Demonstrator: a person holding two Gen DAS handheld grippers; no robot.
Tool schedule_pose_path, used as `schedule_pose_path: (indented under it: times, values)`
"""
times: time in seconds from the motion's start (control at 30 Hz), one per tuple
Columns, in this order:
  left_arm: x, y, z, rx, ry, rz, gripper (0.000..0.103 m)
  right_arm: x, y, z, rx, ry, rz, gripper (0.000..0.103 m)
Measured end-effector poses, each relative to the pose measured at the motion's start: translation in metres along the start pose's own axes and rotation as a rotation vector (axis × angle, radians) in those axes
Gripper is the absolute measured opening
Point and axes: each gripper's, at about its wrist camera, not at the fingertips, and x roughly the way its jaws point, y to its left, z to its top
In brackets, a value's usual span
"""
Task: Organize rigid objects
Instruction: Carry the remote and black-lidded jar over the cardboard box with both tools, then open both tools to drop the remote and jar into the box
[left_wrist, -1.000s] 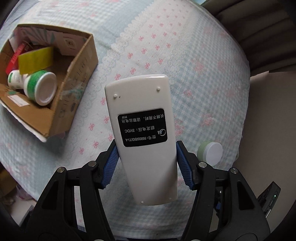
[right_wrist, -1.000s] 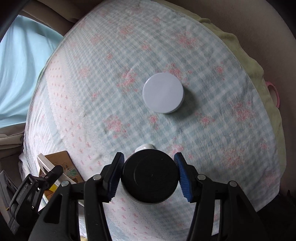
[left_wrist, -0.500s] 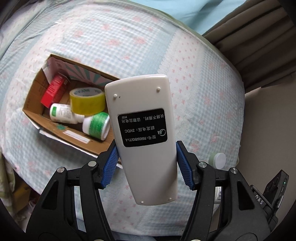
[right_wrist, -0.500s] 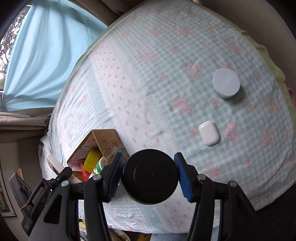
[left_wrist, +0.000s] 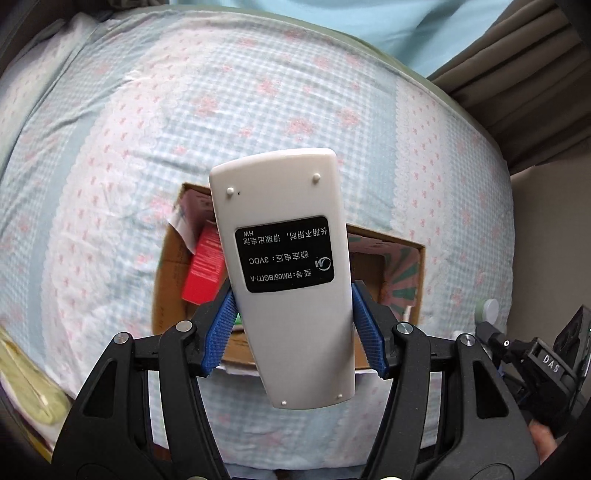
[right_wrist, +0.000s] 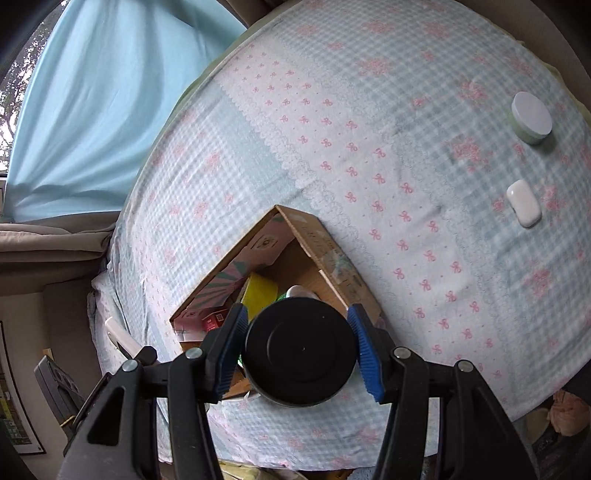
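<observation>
My left gripper (left_wrist: 293, 328) is shut on a white remote control (left_wrist: 284, 266), label side up, held over an open cardboard box (left_wrist: 402, 251) on the bed. A red carton (left_wrist: 205, 269) lies in the box. My right gripper (right_wrist: 297, 352) is shut on a black round jar (right_wrist: 299, 354), held above the same box (right_wrist: 314, 236), where a yellow tape roll (right_wrist: 262, 293) shows. The remote and the jar hide much of the box's inside.
A white-lidded green jar (right_wrist: 532, 118) and a white earbud case (right_wrist: 523, 202) lie on the checked bedsheet (right_wrist: 369, 110) at the far right. The jar also shows in the left wrist view (left_wrist: 487, 308). Curtains hang behind the bed. The other gripper (left_wrist: 546, 365) is at lower right.
Both grippers have risen and moved over the cardboard box with their loads. The box has come to the middle of both views; the jar and the case have slid away to the right.
</observation>
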Motion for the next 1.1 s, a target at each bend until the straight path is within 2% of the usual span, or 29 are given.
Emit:
schedule_pose_path:
  times: [0.13, 0.23, 0.37, 0.5, 0.6, 0.73, 0.87, 1.0, 1.1]
  values:
    - [0.014, 0.013, 0.012, 0.195, 0.017, 0.03, 0.057, 0.028, 0.021, -0.009, -0.009, 0.0, -0.018, 0.052]
    - [0.031, 0.011, 0.01, 0.393, 0.032, 0.055, 0.057, 0.048, 0.033, -0.012, -0.047, -0.004, -0.043, 0.052]
    - [0.048, -0.004, -0.007, 0.673, 0.001, 0.092, 0.057, 0.074, 0.051, -0.013, -0.185, -0.022, -0.11, 0.051]
    - [0.064, -0.016, -0.023, 0.87, 0.001, 0.093, 0.057, 0.095, 0.063, -0.015, -0.353, -0.061, -0.18, 0.051]
    - [0.077, -0.016, -0.027, 0.945, 0.028, 0.08, 0.057, 0.107, 0.073, -0.016, -0.488, -0.1, -0.215, 0.051]
    - [0.089, -0.015, -0.034, 1.039, 0.007, 0.087, 0.057, 0.119, 0.081, -0.013, -0.628, -0.145, -0.242, 0.051]
    - [0.101, -0.013, -0.032, 1.032, 0.042, 0.071, 0.057, 0.132, 0.078, -0.005, -0.664, -0.15, -0.264, 0.051]
    - [0.108, -0.015, -0.033, 1.065, 0.042, 0.077, 0.057, 0.138, 0.074, 0.001, -0.669, -0.148, -0.267, 0.051]
    - [0.11, -0.016, -0.034, 1.06, 0.049, 0.045, 0.062, 0.143, 0.073, 0.004, -0.668, -0.134, -0.261, 0.052]
